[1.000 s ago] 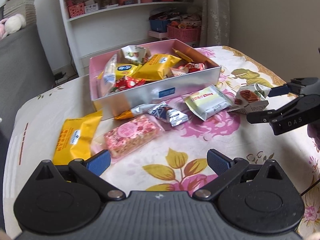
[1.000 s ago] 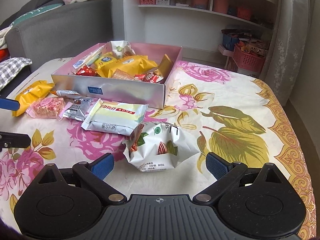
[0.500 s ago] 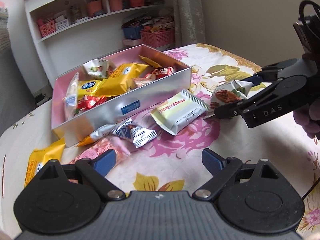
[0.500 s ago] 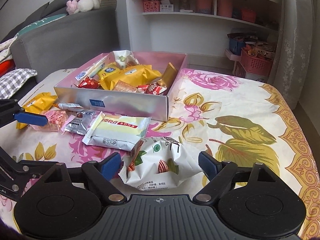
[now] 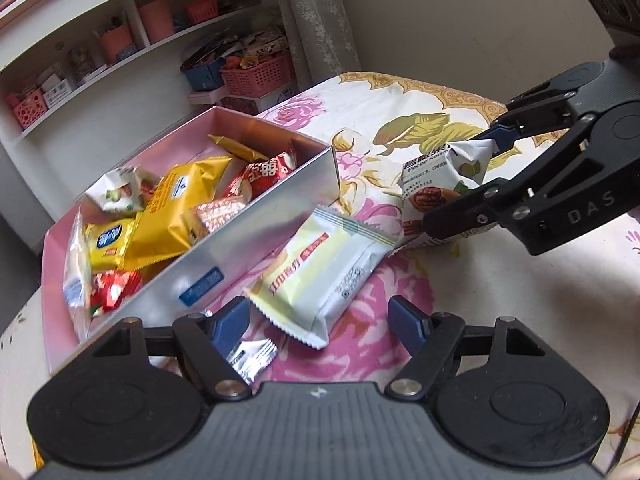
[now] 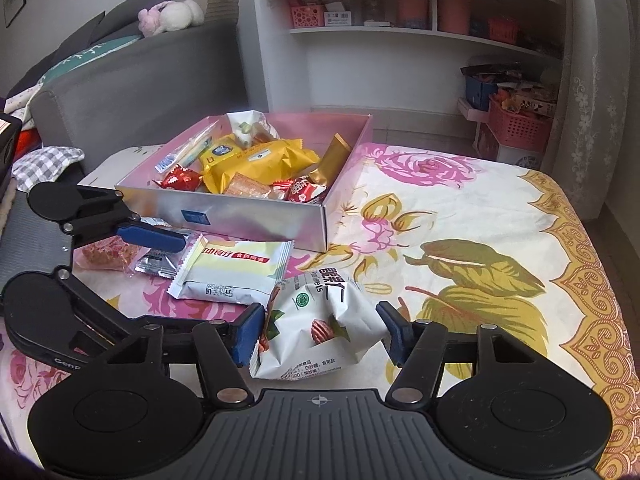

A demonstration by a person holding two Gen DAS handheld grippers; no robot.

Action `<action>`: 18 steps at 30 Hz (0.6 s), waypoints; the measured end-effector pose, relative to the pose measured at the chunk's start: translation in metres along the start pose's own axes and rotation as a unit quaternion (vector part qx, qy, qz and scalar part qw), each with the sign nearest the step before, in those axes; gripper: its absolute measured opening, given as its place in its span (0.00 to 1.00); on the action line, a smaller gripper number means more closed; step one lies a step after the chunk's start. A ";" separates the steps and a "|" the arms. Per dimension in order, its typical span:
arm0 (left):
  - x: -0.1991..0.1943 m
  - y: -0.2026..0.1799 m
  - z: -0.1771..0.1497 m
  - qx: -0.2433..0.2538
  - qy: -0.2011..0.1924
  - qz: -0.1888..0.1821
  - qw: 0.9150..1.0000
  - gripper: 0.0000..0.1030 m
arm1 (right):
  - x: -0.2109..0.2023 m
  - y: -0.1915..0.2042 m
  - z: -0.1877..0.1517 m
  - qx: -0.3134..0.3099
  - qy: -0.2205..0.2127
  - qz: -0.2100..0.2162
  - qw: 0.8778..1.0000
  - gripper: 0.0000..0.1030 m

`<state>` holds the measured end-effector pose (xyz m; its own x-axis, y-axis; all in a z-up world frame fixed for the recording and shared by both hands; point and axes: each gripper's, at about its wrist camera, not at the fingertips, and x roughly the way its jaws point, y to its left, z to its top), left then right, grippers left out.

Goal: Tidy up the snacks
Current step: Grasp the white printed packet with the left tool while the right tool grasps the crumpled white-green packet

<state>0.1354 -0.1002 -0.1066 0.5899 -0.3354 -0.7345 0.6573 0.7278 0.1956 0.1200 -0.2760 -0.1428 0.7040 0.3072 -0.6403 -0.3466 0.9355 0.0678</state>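
Snacks in crinkly foil and plastic wrappers already half fill the shallow pink-lined silver cardboard box (image 6: 256, 216) at upper left, so the task looks partly done. Several are still out on the floral-clothed worktop (image 6: 460, 216). At lower left, the left hand-held gripper (image 6: 132, 264), jaws half-wide and closing, straddles the pale green-and-white biscuit packet (image 6: 232, 268) without touching. At bottom centre, the right hand-held gripper (image 6: 320, 330) has closed onto the crumpled white pecan pouch (image 6: 320, 320).
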 end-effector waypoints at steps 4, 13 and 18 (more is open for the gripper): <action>0.008 0.004 0.010 0.016 0.005 -0.010 1.000 0.72 | -0.001 -0.009 0.000 0.012 0.002 -0.004 1.000 0.59; 0.027 0.009 0.029 0.033 0.029 -0.034 0.998 0.73 | 0.001 -0.023 0.002 0.041 0.006 -0.005 0.999 0.59; 0.027 0.001 0.030 0.032 0.022 -0.035 0.999 0.73 | 0.001 -0.027 0.003 0.055 0.010 -0.008 0.998 0.59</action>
<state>0.1668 -0.1264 -0.1069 0.5212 -0.3575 -0.7749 0.7259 0.6632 0.1823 0.1318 -0.3000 -0.1433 0.6964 0.2899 -0.6564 -0.2648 0.9540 0.1405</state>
